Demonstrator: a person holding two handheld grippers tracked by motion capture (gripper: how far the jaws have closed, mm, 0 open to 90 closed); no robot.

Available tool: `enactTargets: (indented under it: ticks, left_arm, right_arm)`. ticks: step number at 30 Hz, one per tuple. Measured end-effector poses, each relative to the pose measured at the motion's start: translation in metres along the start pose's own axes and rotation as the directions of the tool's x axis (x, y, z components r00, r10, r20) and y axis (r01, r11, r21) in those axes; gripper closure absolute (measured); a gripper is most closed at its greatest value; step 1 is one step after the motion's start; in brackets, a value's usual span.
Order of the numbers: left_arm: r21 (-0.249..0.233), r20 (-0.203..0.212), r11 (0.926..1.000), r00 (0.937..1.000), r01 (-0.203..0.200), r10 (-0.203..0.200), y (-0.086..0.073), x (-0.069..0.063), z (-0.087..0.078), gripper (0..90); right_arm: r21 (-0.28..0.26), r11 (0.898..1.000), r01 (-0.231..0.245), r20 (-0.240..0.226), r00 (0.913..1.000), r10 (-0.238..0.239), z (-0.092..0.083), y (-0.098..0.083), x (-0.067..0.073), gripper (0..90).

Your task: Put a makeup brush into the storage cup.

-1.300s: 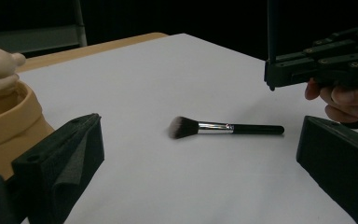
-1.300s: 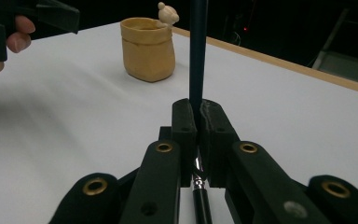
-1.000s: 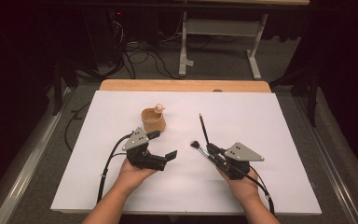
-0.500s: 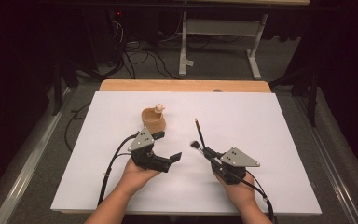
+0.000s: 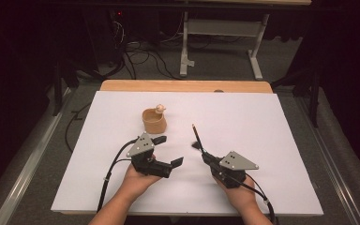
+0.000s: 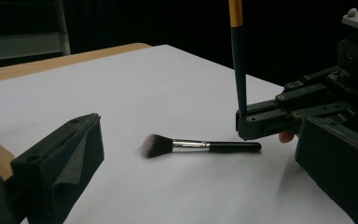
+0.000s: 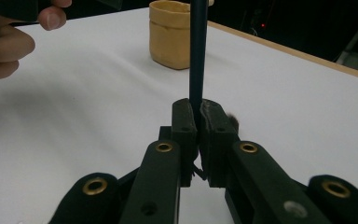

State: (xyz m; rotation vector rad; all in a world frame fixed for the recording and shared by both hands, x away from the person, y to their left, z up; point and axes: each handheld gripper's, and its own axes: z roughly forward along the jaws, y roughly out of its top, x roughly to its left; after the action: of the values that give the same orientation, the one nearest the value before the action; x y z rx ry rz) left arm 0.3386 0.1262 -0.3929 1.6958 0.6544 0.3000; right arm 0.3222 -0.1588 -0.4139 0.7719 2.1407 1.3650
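Note:
My right gripper (image 5: pixel 205 155) (image 7: pixel 199 116) is shut on a thin dark stick with a yellow upper end (image 5: pixel 197 136) (image 7: pixel 198 51), which stands nearly upright over the white table. A black-handled makeup brush (image 6: pixel 200 146) (image 5: pixel 195 146) lies flat on the table just under those jaws, its bristles pointing toward my left gripper. To its left, my left gripper (image 5: pixel 168 151) (image 6: pixel 199 156) hangs open and holds nothing. A tan cup (image 5: pixel 154 121) (image 7: pixel 172 32) with a small pale thing in it stands beyond the left gripper.
A white sheet (image 5: pixel 262 122) covers the table, with a wooden strip (image 5: pixel 183 86) along its far edge. Beyond it stand a metal frame (image 5: pixel 220 28) and cables on the floor. The left hand (image 7: pixel 4 44) shows in the right gripper view.
My right gripper has drawn slightly toward the person, and the stick's top has shifted left and nearer. The left gripper has drifted a little nearer. The makeup brush has stayed put.

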Motion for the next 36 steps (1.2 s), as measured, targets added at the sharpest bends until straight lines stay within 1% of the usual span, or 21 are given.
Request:
enactTargets:
  ticks: [2,4,7,9,14,21,27,28,29,31,32,36]
  left_arm:
    - [-0.005,0.007,1.0000,1.0000,0.005,-0.005,0.000,-0.001,-0.001,2.2]
    - [-0.010,0.013,0.9999,0.9999,0.011,-0.011,0.001,-0.002,-0.001,2.5]
    - [-0.015,0.022,0.9997,0.9996,0.017,-0.017,0.001,-0.003,-0.002,3.8]
    - [-0.020,0.026,0.9996,0.9995,0.021,-0.020,0.001,-0.004,-0.002,4.4]
    - [-0.028,0.025,0.9994,0.9995,0.022,-0.021,0.002,-0.005,-0.004,5.8]
    - [-0.041,0.023,0.9989,0.9995,0.024,-0.023,0.004,-0.007,-0.006,6.9]
    - [-0.042,0.031,0.9989,0.9993,0.022,-0.021,0.004,-0.007,-0.006,10.0]
    - [-0.042,0.032,0.9988,0.9993,0.023,-0.021,0.004,-0.007,-0.006,10.4]
    - [-0.043,0.033,0.9988,0.9992,0.023,-0.022,0.004,-0.007,-0.006,10.7]
    - [-0.043,0.035,0.9988,0.9991,0.024,-0.023,0.004,-0.008,-0.006,11.1]
    - [-0.043,0.035,0.9988,0.9991,0.025,-0.024,0.004,-0.008,-0.006,11.2]
    - [-0.041,0.038,0.9987,0.9989,0.030,-0.028,0.003,-0.008,-0.006,12.6]
  right_arm:
    - [0.003,1.000,-0.006,-0.010,0.9999,0.006,0.000,0.000,0.001,87.0]
    - [0.001,1.000,0.002,-0.018,0.9998,-0.002,0.000,0.000,0.002,87.0]
    - [-0.002,1.000,-0.005,-0.034,0.9994,0.005,0.001,0.000,0.004,87.0]
    - [0.005,1.000,0.001,-0.039,0.9992,-0.001,0.002,0.000,0.006,87.0]
    - [0.008,1.000,0.018,-0.062,0.9979,-0.017,0.005,-0.001,0.012,87.0]
    - [0.015,1.000,0.021,-0.079,0.9967,-0.019,0.008,0.000,0.019,87.0]
    - [0.021,0.999,0.035,-0.098,0.9947,-0.032,0.011,0.000,0.026,87.0]
    - [0.023,0.999,0.030,-0.100,0.9947,-0.027,0.011,0.000,0.028,87.0]
    - [0.021,0.999,0.040,-0.103,0.9939,-0.038,0.012,0.000,0.028,87.0]
    - [0.025,0.999,0.039,-0.108,0.9935,-0.036,0.012,0.000,0.029,87.0]
    - [0.024,0.999,0.046,-0.108,0.9932,-0.043,0.012,0.000,0.029,87.0]
    - [0.020,0.999,0.042,-0.115,0.9926,-0.039,0.012,0.000,0.031,87.0]
